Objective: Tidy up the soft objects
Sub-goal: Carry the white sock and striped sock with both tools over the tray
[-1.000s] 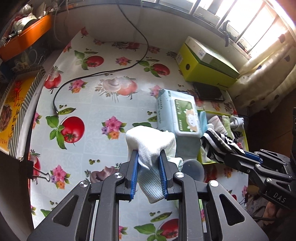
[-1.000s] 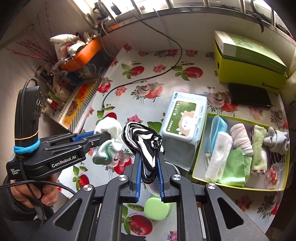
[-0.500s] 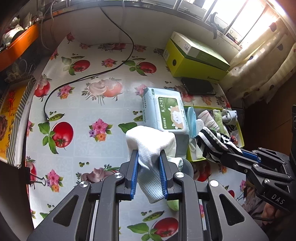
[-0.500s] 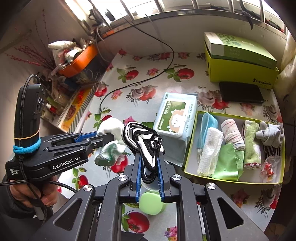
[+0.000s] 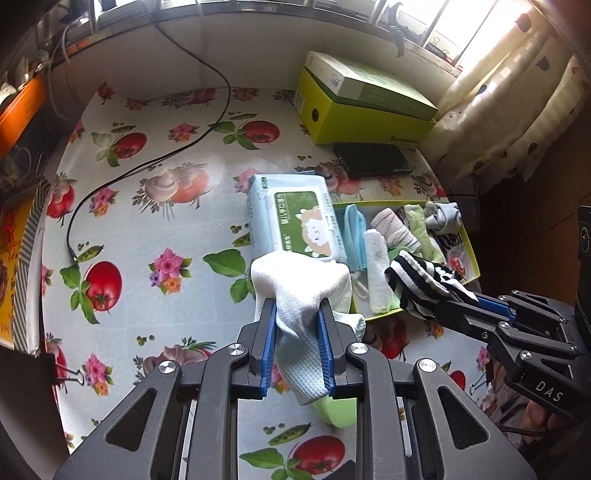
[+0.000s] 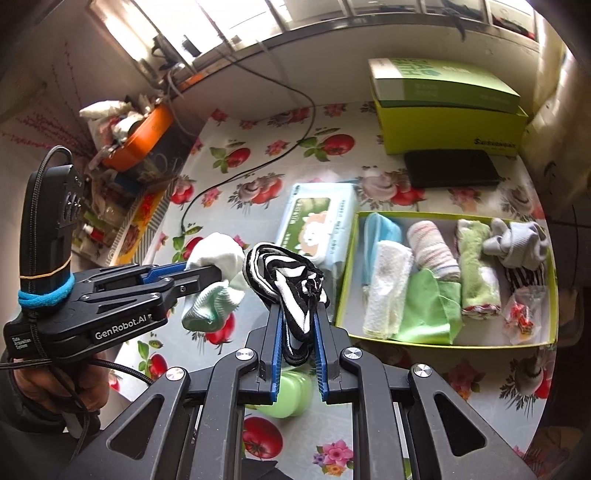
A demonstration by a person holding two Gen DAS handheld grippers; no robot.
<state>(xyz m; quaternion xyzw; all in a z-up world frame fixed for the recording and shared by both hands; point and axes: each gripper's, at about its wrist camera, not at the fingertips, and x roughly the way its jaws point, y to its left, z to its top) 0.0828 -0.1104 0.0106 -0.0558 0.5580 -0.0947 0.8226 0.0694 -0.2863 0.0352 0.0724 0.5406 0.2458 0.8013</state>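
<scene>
Hanging lengthwise, white sock [image 5: 301, 317] and striped sock [image 6: 295, 295] fill clamped grippers.

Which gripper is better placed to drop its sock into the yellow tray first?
Probably right: the right gripper holds the striped sock at the tray's near edge; the left gripper's white sock hangs beside it.

You get strong daylight from the barred window [image 5: 424, 22] far ahead of your tongs; it blows out to white there and on the pale spotted curtain [image 5: 517, 92] ahead and right. The glossy fruit-printed tablecloth [image 5: 155, 229] shows soft glare. Fisheye bending curves every edge, corners fall dark, and focus stays sharp throughout.
</scene>
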